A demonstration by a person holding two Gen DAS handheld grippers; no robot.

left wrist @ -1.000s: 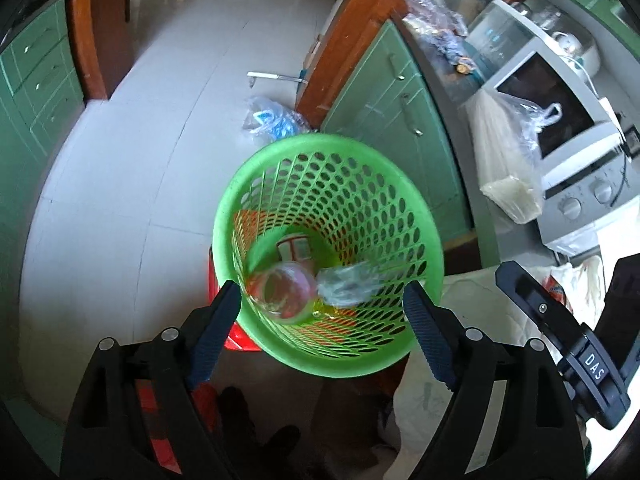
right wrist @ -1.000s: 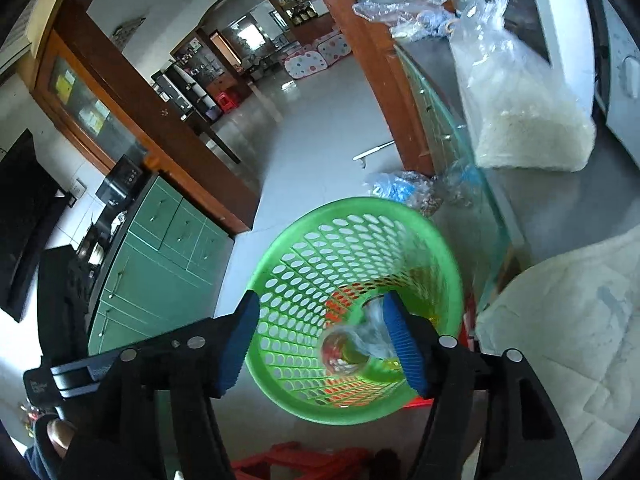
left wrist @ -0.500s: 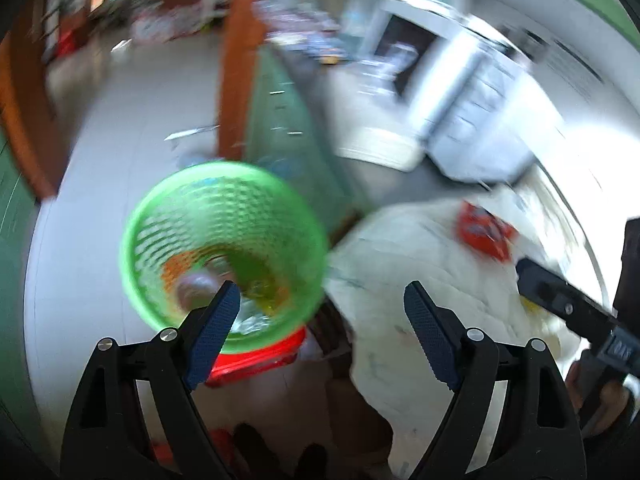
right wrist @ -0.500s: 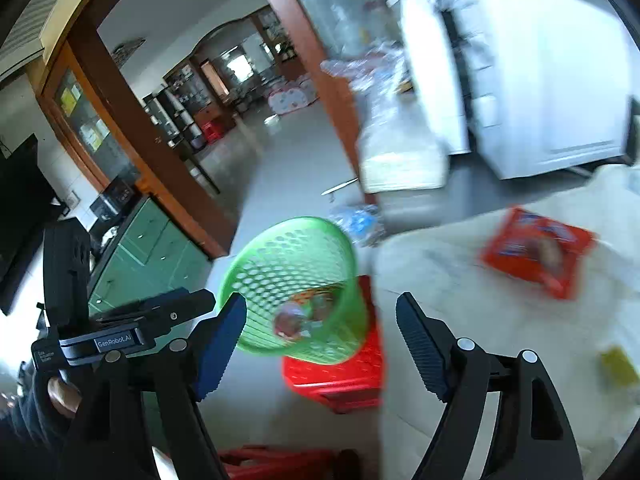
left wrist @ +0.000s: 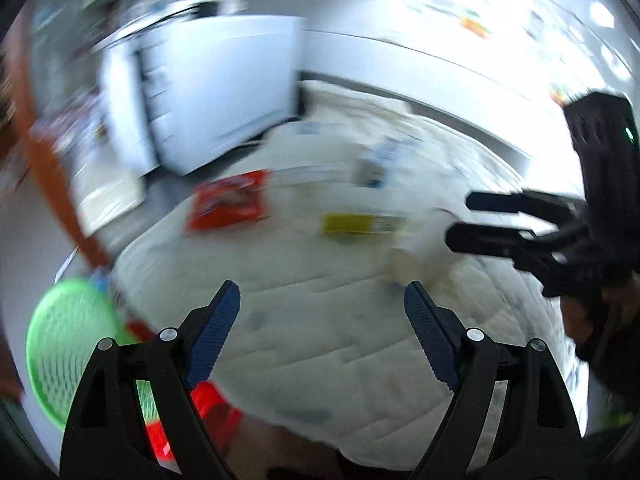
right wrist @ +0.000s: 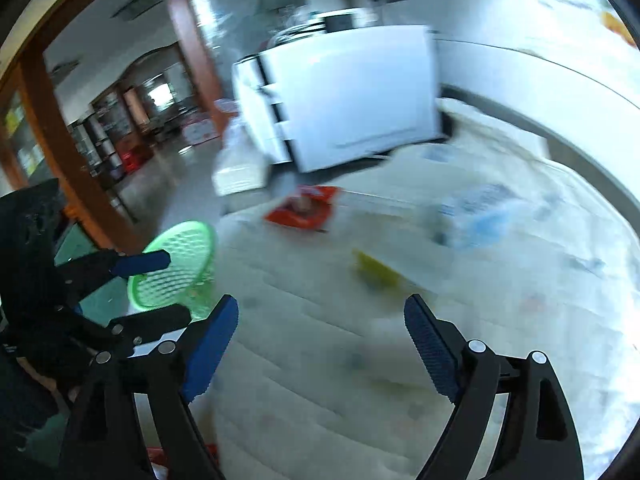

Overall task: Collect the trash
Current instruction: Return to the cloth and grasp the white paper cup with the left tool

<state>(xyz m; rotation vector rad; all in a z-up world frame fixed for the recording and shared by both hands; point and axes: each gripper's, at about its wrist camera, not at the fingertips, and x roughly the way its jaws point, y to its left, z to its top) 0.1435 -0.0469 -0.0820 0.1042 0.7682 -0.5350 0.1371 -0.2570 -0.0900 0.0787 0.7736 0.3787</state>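
Left gripper spread wide, holding nothing, above the white quilted cloth. Right gripper wide apart too, nothing between the fingers. Ahead on the cloth: red wrapper, yellow wrapper, blurred bluish packet. Green basket low at the left, beside the cloth edge.

A red snack wrapper and yellow packet lie flat, apart, on the quilted cloth.

one green basket, one red packet, one yellow wrapper — perhaps more, blurred.
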